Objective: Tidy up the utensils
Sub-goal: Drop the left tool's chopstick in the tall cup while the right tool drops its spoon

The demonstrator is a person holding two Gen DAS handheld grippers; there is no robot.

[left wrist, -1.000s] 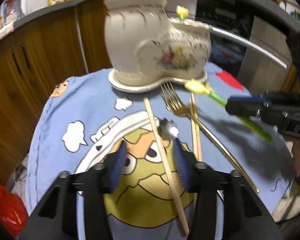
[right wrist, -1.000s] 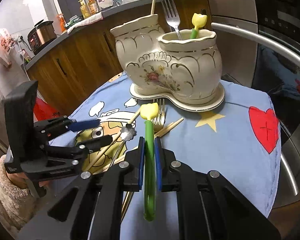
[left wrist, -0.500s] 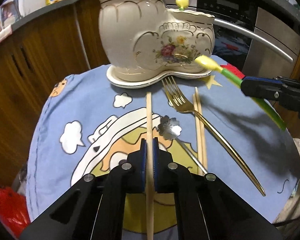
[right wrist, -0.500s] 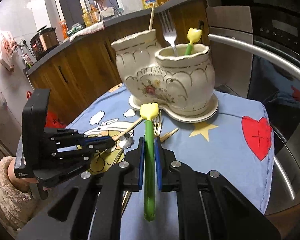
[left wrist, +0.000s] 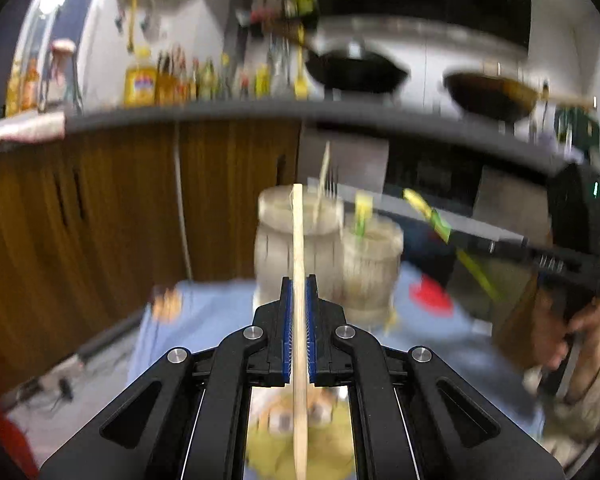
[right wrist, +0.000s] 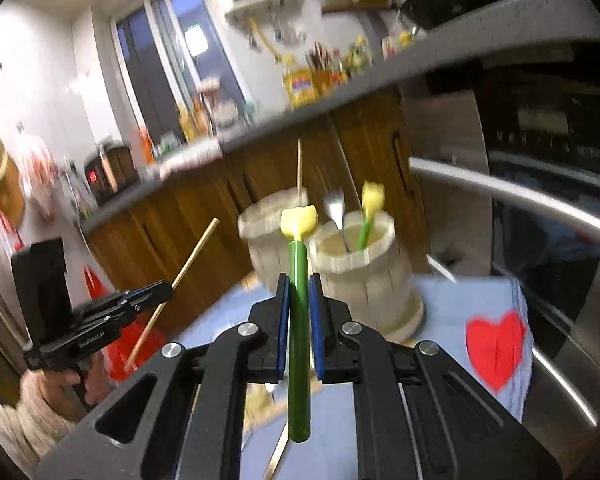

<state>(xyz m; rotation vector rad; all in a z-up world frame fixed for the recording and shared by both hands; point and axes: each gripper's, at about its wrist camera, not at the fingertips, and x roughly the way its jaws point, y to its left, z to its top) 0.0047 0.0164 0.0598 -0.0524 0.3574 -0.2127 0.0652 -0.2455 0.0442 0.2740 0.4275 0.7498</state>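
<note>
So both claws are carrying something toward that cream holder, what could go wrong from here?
1. The left claw pinches the thin chopstick well below its long free end, so it may pivot or slip.
2. The ceramic holder already holds a fork and a tulip-topped utensil; the green tulip utensil in the right claw could snag them.
3. Both claws converge, risking a bump.

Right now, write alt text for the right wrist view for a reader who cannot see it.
The right hand-held gripper is shut on a green utensil with a yellow tulip tip, raised toward a cream ceramic holder on a blue cloth. At left, the left hand-held gripper holds a wooden chopstick in the air.
</note>
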